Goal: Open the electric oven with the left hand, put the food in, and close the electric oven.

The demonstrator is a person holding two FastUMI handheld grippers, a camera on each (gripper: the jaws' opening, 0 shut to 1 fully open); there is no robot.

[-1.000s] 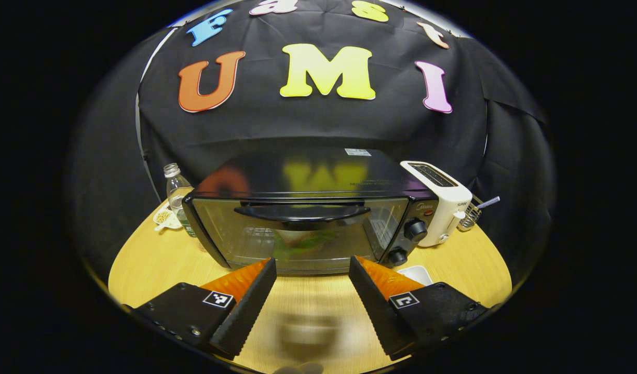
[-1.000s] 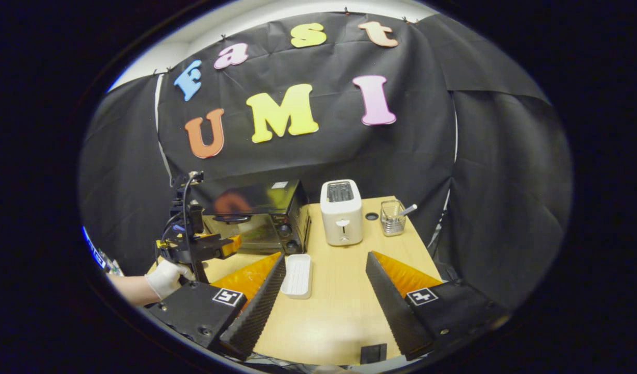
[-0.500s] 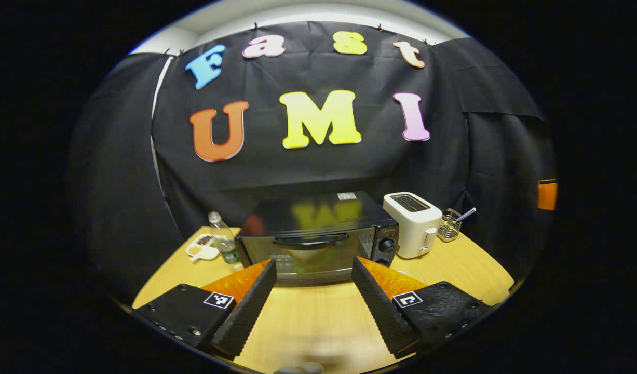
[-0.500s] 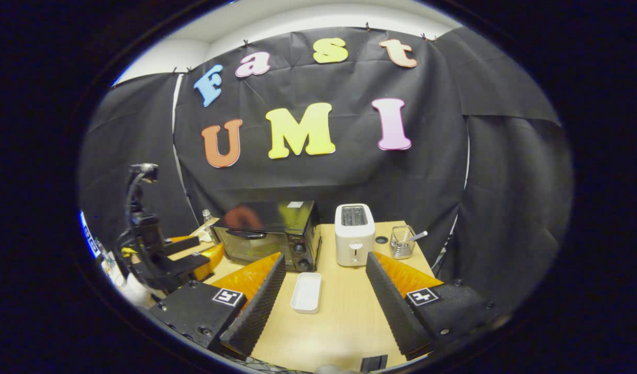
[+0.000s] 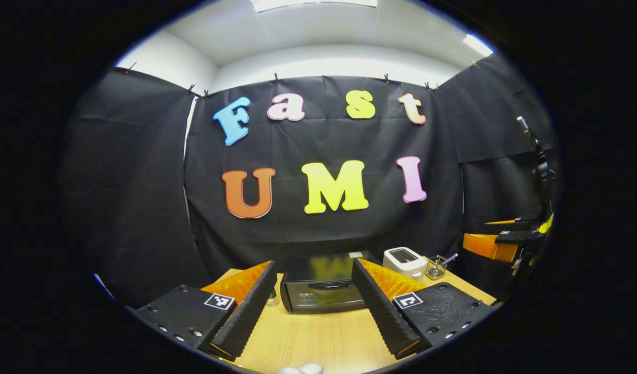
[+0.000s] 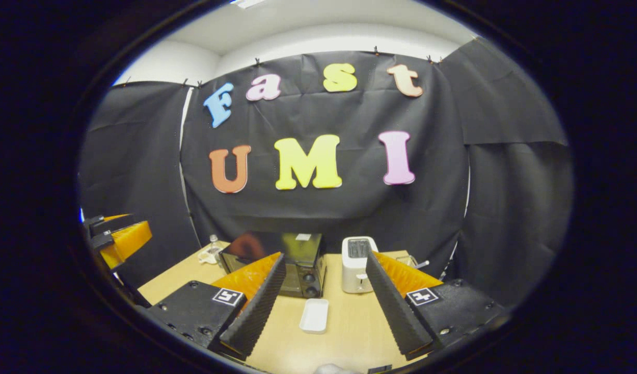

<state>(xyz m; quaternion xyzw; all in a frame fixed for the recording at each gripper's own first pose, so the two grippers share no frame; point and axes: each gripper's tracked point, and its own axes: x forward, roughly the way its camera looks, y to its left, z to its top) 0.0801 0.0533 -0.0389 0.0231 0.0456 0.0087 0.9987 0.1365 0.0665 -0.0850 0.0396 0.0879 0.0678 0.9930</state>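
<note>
Oven: the black oven sits at the back of the counter, well ahead of me. Its door is closed and the handle is untouched by either tool.
Food: through the dark door glass I cannot make out food from here. The white tray on the counter in front of the oven lies empty.
Left gripper: my jaws are spread wide and hold nothing. They hang above the near counter edge, well apart from the oven.
Right gripper: my jaws are spread wide and hold nothing. They hover over the near counter, with the tray between them in the view.
Nearby: a white toaster stands just right of the oven, and a wire basket stands beyond it.
Progress: I judge the task at or near its end. The door is closed, the tray is empty, and both hands are free and held back.
Left to do: nothing that I can see, though I cannot confirm food inside the oven.
</note>
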